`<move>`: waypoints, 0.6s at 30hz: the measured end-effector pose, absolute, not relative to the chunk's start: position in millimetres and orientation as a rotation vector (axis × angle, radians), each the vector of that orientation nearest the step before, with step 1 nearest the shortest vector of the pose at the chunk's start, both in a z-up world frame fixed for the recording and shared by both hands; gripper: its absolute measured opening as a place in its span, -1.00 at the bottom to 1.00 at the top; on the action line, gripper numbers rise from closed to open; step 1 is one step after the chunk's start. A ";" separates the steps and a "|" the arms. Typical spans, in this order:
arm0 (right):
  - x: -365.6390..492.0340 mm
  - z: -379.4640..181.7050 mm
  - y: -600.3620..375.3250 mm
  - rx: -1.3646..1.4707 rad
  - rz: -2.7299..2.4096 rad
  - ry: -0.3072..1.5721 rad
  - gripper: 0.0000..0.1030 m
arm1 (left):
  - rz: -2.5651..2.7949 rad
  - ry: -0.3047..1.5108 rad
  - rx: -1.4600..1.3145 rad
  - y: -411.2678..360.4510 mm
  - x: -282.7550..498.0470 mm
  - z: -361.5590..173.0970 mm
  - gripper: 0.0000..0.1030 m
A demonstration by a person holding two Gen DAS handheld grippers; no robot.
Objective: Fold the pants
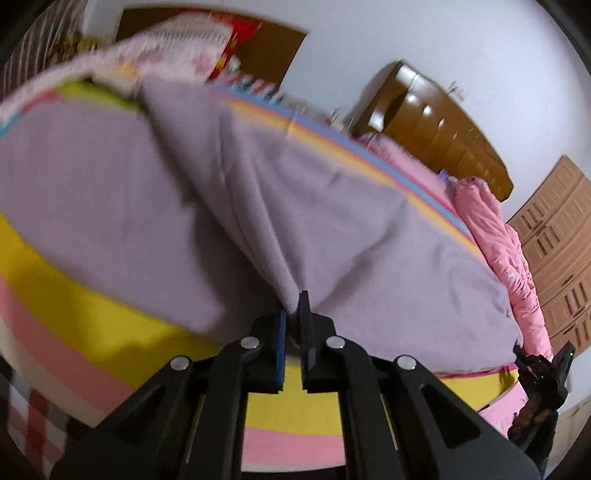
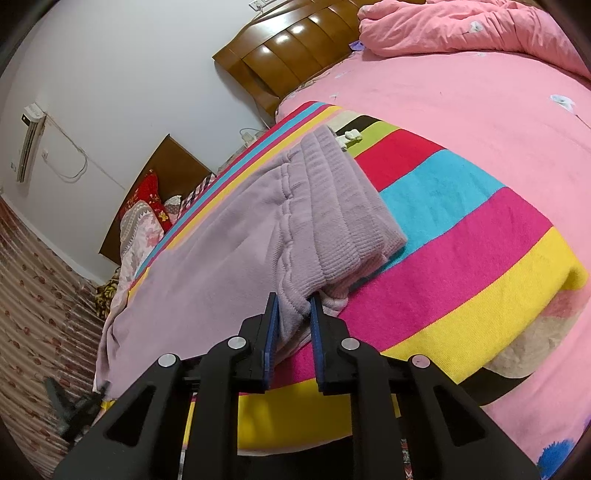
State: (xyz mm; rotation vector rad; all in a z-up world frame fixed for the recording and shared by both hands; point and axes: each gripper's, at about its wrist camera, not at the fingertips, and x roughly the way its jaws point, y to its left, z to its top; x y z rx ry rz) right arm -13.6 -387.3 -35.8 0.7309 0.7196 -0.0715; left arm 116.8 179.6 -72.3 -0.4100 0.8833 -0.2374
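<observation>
Lavender fleece pants [image 1: 332,221] lie spread across a striped blanket [image 1: 92,314] on a bed. My left gripper [image 1: 293,308] is shut on a raised fold of the pants at their near edge, the cloth pinched between the blue pads. In the right wrist view the pants [image 2: 221,258] show their ribbed waistband [image 2: 343,206], folded over. My right gripper [image 2: 293,312] is shut on the near corner of that waistband, with bunched cloth between its pads. The right gripper [image 1: 543,354] also shows at the pants' far right corner, held by a hand. The left gripper [image 2: 77,402] appears blurred at the lower left.
The striped blanket [image 2: 461,240] covers a pink sheet, with a crumpled pink quilt [image 2: 461,29] at the head end by the wooden headboard [image 2: 295,48]. Pillows and bedding [image 2: 147,206] are piled beyond the pants. A wardrobe [image 1: 561,258] stands at the right. Patterned floor [image 2: 37,295] lies beside the bed.
</observation>
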 end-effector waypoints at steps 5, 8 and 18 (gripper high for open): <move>-12.8 -38.1 -388.0 0.741 -0.071 0.722 -0.73 | -0.222 0.859 -0.341 171.4 115.9 -72.5 -0.88; -15.4 -38.5 -390.1 0.773 -0.074 0.731 -0.41 | -0.227 0.866 -0.363 173.3 114.0 -72.5 -0.87; -14.7 33.1 -300.9 0.337 -0.072 0.606 0.00 | -0.237 0.853 -0.356 172.7 111.9 -75.3 -0.84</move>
